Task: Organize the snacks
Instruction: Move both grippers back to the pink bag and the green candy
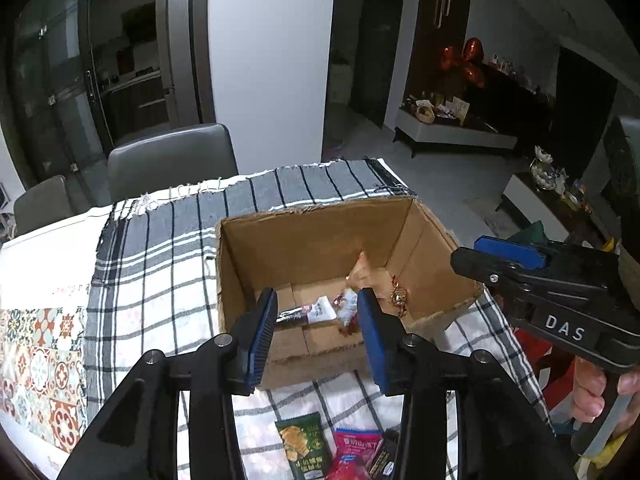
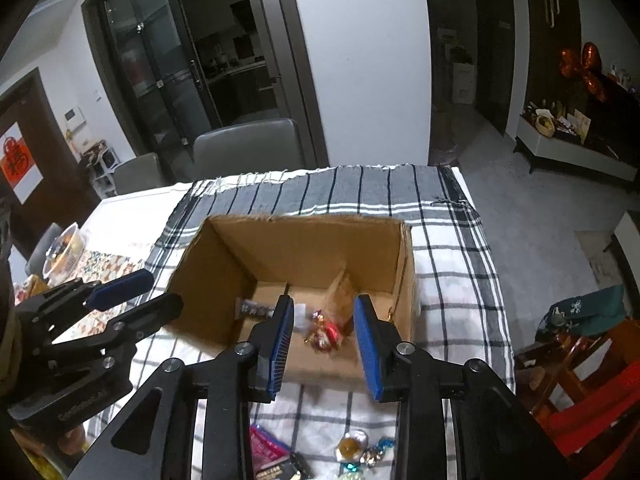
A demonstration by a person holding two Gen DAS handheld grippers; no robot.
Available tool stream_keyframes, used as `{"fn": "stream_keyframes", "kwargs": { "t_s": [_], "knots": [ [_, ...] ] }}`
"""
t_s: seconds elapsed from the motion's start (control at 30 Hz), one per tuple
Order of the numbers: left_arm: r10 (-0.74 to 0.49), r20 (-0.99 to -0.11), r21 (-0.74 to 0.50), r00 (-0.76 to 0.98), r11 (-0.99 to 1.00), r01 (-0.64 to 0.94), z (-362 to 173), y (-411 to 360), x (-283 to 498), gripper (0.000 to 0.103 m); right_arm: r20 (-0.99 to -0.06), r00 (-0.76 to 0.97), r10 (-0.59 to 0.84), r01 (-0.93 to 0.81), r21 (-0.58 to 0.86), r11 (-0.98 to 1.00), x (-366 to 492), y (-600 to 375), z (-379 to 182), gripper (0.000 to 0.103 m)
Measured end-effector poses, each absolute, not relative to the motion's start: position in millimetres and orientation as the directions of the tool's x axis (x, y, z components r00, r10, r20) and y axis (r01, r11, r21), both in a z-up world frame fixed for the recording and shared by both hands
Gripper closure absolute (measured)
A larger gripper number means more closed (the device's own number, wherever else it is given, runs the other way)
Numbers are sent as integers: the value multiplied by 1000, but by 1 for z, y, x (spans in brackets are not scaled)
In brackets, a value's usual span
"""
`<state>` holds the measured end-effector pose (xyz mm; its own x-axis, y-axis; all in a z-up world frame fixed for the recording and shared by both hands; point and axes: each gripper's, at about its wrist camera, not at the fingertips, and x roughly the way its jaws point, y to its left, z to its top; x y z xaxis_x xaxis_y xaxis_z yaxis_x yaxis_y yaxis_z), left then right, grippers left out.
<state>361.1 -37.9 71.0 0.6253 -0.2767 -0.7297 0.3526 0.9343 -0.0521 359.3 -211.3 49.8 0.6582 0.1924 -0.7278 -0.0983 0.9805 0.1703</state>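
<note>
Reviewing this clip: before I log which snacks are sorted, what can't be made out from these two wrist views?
- Snacks inside the cardboard box: blurred in both views, partly behind the blue fingers; count and type unclear.
- Green packet and pink packet: cut off by the left view's bottom edge and gripper frame.
- Wrapped candies: small, cut by the right view's bottom edge.
- Box's near wall: hidden behind both grippers.

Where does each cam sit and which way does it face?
Left wrist: on the left gripper, looking down into the cardboard box; own jaws open, right gripper and a hand at right.
Right wrist: on the right gripper, facing the same box; own jaws open, left gripper at left.
Shared: box, checked cloth, grey chair.
</note>
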Motion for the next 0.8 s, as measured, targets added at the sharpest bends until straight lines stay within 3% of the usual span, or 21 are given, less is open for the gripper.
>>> {"fn": "stream_keyframes", "kwargs": {
  "t_s": [0.47, 0.8],
  "knots": [
    [-286, -719, -39, 634, 927, 374, 67, -34, 307, 62, -746, 635, 203, -93, 187, 978, 306, -210, 40, 70],
    [-289, -778, -55, 558, 916, 397, 39, -39, 281, 60, -800, 566, 199, -68, 195, 978, 283, -215, 10, 71]
  ]
}}
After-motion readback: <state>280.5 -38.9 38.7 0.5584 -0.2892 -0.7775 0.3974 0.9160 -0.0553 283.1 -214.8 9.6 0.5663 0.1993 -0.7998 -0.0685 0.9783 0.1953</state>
